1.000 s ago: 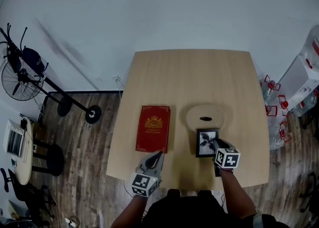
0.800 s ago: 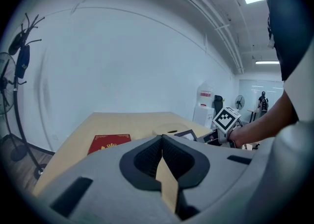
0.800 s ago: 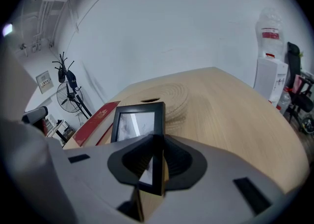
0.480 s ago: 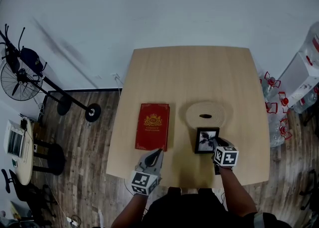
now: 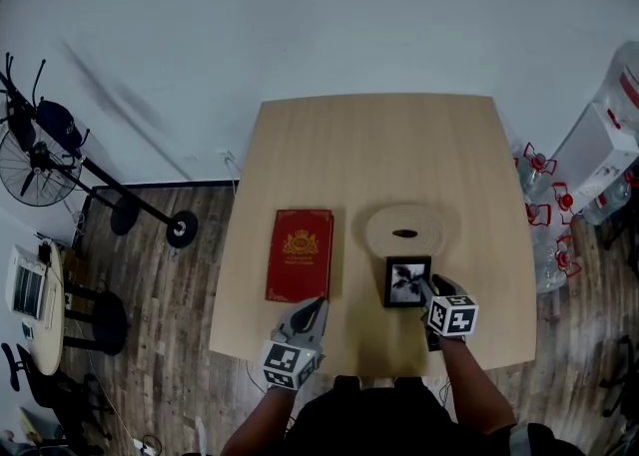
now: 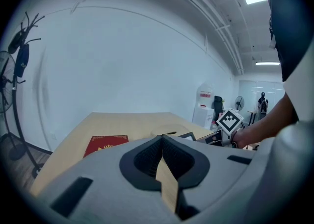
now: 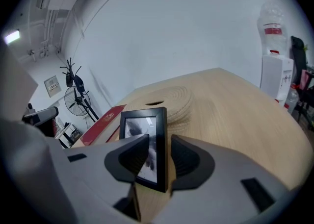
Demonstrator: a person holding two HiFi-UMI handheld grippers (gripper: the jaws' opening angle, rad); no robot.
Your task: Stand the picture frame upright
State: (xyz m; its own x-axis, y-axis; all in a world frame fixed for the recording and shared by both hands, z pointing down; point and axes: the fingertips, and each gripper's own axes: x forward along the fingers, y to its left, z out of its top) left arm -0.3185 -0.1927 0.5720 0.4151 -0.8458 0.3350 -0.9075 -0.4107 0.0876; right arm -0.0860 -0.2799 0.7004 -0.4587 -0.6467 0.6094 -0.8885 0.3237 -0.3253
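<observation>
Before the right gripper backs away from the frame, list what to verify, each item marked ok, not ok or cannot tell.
1. Picture frame upright on the table: ok, it stands on its lower edge.
2. Right gripper clear of the frame: not ok, its jaws are opening with the frame between them.
3. Frame's rear support set: cannot tell, the back is hidden.
4. Gap between frame and round woven mat behind it: cannot tell, they sit very close.
5. Left gripper out of the way: ok, shut, empty, near the table's front edge below the red book.
</observation>
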